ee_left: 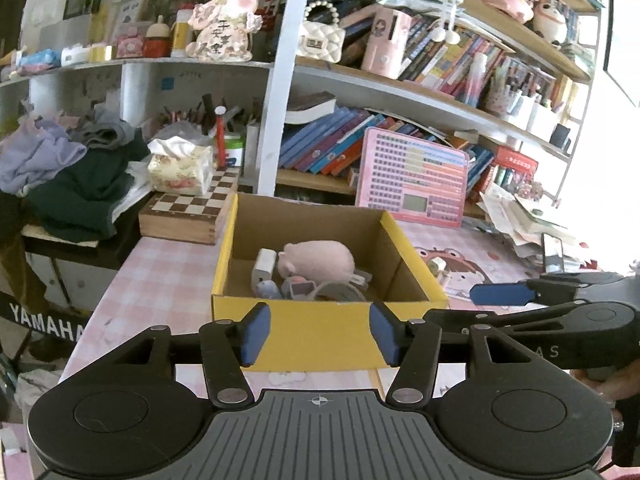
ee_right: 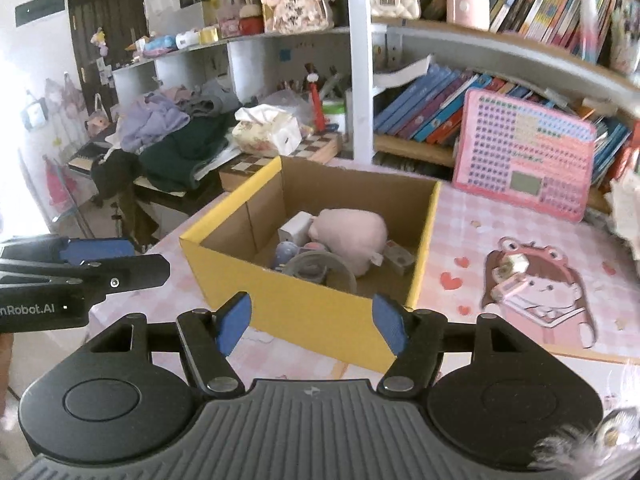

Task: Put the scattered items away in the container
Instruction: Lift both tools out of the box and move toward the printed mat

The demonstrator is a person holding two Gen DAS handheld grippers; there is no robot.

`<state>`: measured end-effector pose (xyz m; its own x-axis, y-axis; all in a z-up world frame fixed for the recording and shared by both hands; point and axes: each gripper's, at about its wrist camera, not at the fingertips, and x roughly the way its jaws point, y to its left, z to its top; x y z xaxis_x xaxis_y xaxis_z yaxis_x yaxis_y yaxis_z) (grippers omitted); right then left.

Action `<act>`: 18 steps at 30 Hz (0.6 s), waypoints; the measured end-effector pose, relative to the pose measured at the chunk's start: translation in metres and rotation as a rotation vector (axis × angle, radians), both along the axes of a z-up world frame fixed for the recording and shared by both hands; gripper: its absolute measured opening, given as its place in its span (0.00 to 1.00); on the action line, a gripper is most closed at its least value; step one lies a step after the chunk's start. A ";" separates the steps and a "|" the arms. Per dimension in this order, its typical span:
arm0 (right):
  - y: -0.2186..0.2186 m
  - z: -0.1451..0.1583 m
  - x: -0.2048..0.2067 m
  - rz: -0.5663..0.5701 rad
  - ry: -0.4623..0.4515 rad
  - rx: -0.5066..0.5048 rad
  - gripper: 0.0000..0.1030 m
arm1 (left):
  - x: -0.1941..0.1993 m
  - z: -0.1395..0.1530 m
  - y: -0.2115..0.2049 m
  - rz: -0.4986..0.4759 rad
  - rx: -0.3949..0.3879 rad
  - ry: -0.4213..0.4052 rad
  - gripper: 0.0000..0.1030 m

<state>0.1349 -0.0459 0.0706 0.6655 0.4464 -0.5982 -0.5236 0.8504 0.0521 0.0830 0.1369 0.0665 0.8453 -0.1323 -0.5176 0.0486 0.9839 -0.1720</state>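
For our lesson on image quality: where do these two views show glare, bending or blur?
Left wrist view: daylight washes out the right edge, and the shelves bow. Right wrist view: the left edge is blown white, and the right rim smears beyond the pink board.

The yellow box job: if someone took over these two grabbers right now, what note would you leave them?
Left gripper: open, empty, in front of the yellow cardboard box.
Right gripper: open, empty, at the box's near corner.
Done: pink plush toy, white charger and several small items lie inside the box.
Left: a small cube-shaped trinket and a small pink item are on the pink cartoon mat, right of the box. Likely collect those next.
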 end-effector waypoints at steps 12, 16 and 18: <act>-0.018 -0.016 -0.053 -0.075 -0.039 -0.037 0.64 | -0.031 -0.018 -0.022 -0.036 0.045 0.047 0.67; -0.023 -0.023 -0.065 -0.111 -0.029 -0.043 0.65 | -0.037 -0.025 -0.027 -0.042 0.049 0.072 0.71; -0.025 -0.027 -0.069 -0.126 -0.022 -0.052 0.66 | -0.041 -0.029 -0.029 -0.047 0.051 0.090 0.72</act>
